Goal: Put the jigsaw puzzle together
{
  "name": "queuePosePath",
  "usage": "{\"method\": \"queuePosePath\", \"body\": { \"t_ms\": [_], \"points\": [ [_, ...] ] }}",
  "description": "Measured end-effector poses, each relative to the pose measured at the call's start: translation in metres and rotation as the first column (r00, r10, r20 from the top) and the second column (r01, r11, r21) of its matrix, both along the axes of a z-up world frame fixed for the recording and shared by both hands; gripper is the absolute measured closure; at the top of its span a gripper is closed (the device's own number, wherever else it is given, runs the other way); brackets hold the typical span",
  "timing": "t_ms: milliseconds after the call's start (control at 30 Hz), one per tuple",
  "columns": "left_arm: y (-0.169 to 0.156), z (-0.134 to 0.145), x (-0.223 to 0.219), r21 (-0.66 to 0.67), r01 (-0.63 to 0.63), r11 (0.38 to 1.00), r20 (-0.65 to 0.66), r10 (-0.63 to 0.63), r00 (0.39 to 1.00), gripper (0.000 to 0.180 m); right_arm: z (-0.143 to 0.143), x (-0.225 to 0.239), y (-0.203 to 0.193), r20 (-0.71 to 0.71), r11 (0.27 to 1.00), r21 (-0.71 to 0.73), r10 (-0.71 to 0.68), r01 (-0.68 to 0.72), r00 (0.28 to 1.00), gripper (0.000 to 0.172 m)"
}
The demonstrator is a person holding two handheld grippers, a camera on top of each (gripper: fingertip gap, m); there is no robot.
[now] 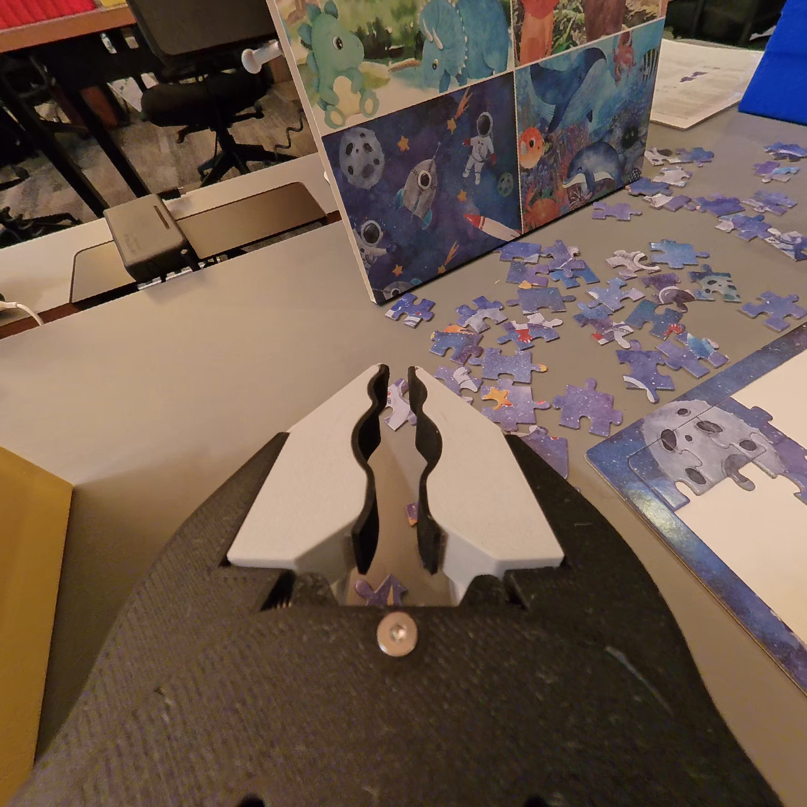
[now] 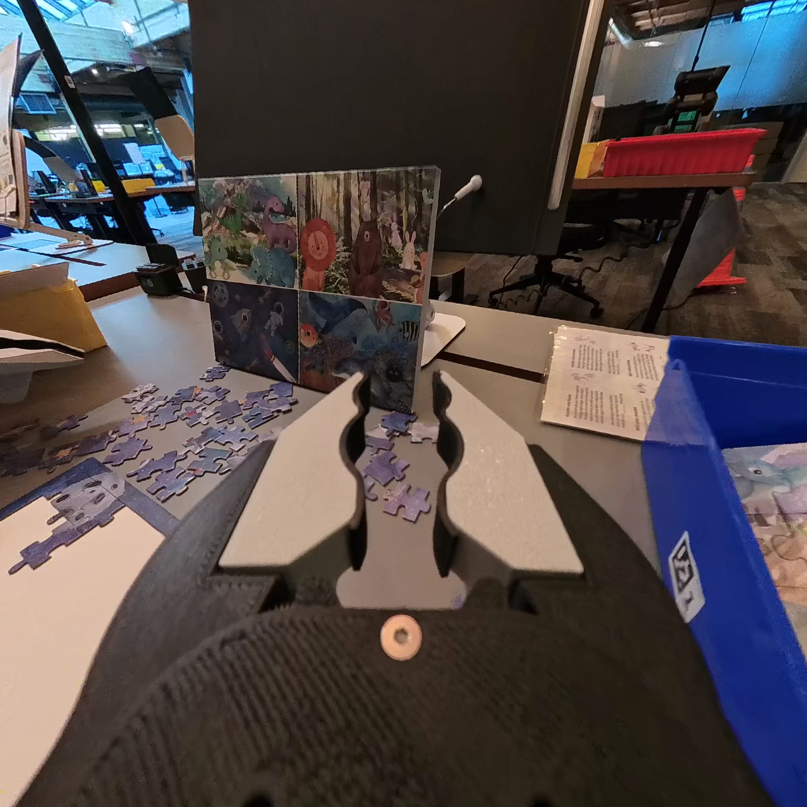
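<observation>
On a grey table [image 1: 218, 349], loose purple-blue puzzle pieces [image 1: 611, 314] lie scattered in front of an upright picture box [image 1: 436, 174] w/ dinosaur, forest, space & sea panels. Left gripper [image 1: 398, 371] hovers low at the near edge of the scatter, jaws nearly together w/ a thin gap; a pale astronaut-print piece [image 1: 399, 408] shows through that gap, lying flat on the table beneath, not pinched. Right gripper [image 2: 399, 380] hangs higher, jaws apart, nothing between them; a few pieces [image 2: 386, 467] lie below it, near the box corner. Pieces look like thin card: light, fairly stiff, flat to the table, so prob. hard to get under; best taken by opposite edges or a tab. Neighbours crowd & partly overlap. To one side lies a puzzle tray [image 1: 655, 502] w/ a moon section already fitted. A blue bin [image 2: 720, 436] & printed sheet [image 2: 602, 384] sit by the right gripper
</observation>
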State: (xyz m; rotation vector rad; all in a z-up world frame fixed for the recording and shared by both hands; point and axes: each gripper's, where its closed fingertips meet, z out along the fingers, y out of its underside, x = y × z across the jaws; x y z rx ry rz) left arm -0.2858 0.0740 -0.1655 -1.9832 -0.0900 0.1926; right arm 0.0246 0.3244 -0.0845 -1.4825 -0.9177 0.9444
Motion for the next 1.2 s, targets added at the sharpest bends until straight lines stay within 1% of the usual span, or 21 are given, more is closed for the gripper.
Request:
{"method": "queuePosePath", "body": {
  "t_ms": [133, 300, 433, 600, 733, 1200],
  "points": [
    [0.000, 0.000, 0.000, 0.000, 0.000, 1.000, 0.000, 0.000, 1.000, 0.173, -0.012, -0.006, -0.002, 0.047, 0.999, -0.025, 0.021, -0.020, 0.999, 0.140],
    [0.000, 0.000, 0.000, -0.002, 0.000, 1.000, -0.001, 0.000, 1.000, 0.173, -0.018, -0.010, -0.005, 0.102, 1.000, 0.007, 0.016, -0.017, 0.995, 0.140],
    [0.000, 0.000, 0.000, -0.004, 0.000, 1.000, -0.003, 0.000, 1.000, 0.173, -0.026, -0.014, -0.007, 0.148, 0.999, 0.004, 0.033, -0.034, 0.988, 0.139],
    [0.000, -0.001, 0.000, -0.006, 0.001, 1.000, -0.004, -0.001, 1.000, 0.173, -0.057, -0.026, -0.019, 0.274, 0.991, -0.075, 0.125, -0.108, 0.953, 0.131],
    [0.000, -0.001, 0.000, -0.008, 0.001, 1.000, -0.006, -0.001, 1.000, 0.173, -0.074, -0.031, -0.025, 0.358, 0.989, -0.074, 0.144, -0.126, 0.923, 0.129],
    [0.000, -0.002, 0.000, -0.016, 0.000, 1.000, -0.013, 0.000, 1.000, 0.172, -0.077, -0.033, -0.027, 0.378, 0.989, -0.069, 0.145, -0.129, 0.914, 0.130]
  ]
}}
